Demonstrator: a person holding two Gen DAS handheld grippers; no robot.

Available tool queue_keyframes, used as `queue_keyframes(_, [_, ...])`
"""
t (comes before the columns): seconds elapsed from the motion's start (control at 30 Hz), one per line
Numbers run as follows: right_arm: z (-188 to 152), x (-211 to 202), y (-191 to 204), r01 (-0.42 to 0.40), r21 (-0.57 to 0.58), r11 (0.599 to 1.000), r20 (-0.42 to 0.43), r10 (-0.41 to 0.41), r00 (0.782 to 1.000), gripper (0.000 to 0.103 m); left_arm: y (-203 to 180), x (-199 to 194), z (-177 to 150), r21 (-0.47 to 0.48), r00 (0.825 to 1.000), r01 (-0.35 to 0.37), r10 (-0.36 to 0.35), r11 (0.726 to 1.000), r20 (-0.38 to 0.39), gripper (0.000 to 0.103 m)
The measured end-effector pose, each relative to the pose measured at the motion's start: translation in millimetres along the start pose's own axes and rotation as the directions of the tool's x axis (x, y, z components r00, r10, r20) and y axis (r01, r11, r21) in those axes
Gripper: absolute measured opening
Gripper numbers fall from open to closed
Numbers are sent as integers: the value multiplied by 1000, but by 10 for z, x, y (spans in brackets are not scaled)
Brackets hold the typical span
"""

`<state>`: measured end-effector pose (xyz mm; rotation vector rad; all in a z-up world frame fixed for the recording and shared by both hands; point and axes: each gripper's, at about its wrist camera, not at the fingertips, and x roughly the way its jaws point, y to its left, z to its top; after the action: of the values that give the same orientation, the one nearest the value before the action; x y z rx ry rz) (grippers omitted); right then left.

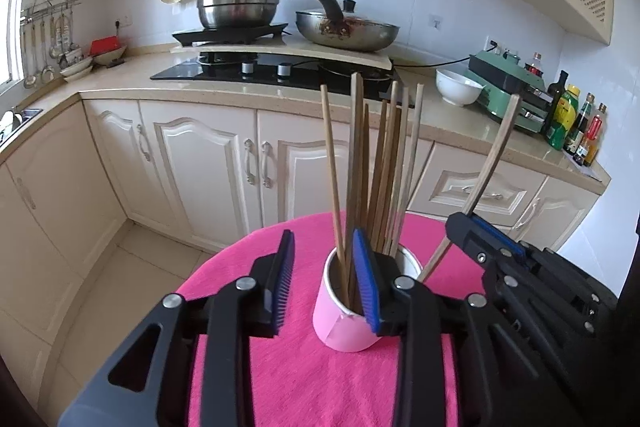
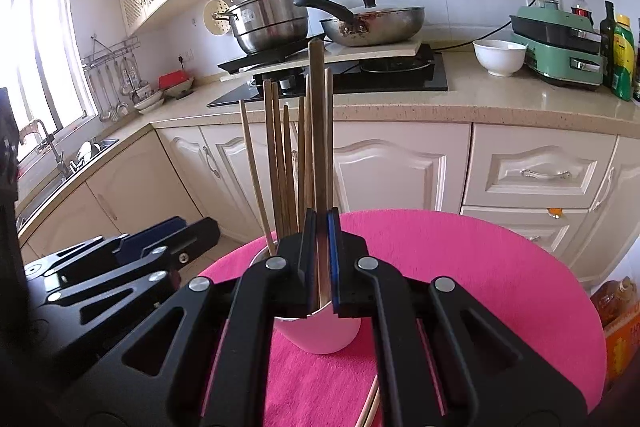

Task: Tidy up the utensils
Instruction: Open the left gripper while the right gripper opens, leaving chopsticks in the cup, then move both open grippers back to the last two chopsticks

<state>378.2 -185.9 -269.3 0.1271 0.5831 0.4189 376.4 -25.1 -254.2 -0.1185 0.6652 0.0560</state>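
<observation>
A pink cup (image 1: 347, 311) stands on a round table with a pink cloth (image 1: 304, 367), near the far edge of the table. Lots of brown chopsticks (image 1: 362, 163) stand up inside the cup and lean a little this way and that. The left gripper (image 1: 326, 285) is right at the cup with its jaws spread wide. One blue pad (image 1: 366, 287) sits at the cup's rim, and the other pad is out to the side of the cup, over the cloth. It is not pinching anything. The right gripper (image 2: 320, 259) is on the other side of the cup, and its jaws are pressed together on one chopstick (image 2: 318, 131). That chopstick points up and away from the gripper, and its low end is down by the cup's rim. I cannot tell if the tip is inside the cup. Behind the table is a long kitchen counter (image 1: 132, 77) with a black stove (image 1: 276, 69). A shiny pot (image 1: 238, 1) and a frying pan (image 1: 346, 31) sit above the stove. A white bowl (image 1: 458, 87), a green cooker (image 1: 508, 85) and some bottles (image 1: 568, 117) stand toward the right end of the counter.
</observation>
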Motion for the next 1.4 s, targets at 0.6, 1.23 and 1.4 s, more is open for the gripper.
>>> queue_keyframes(0.6, [29,-512,95,-12,21,1000,41,11,999,24,-38,-467,-118,19,1000,-19,19,1000,9,40])
queue_keyframes(1.23, [-523,-948,-426,133,112,985,-75,-125,989,29,-479,-362,-655,93,976,107,-87,990,-199,40])
queue_keyframes(1.4, [-822,-953,-608,186,147,971,-164,-162,973,43,-589,-93,-1011,90,921,160,-115,983,-373,40])
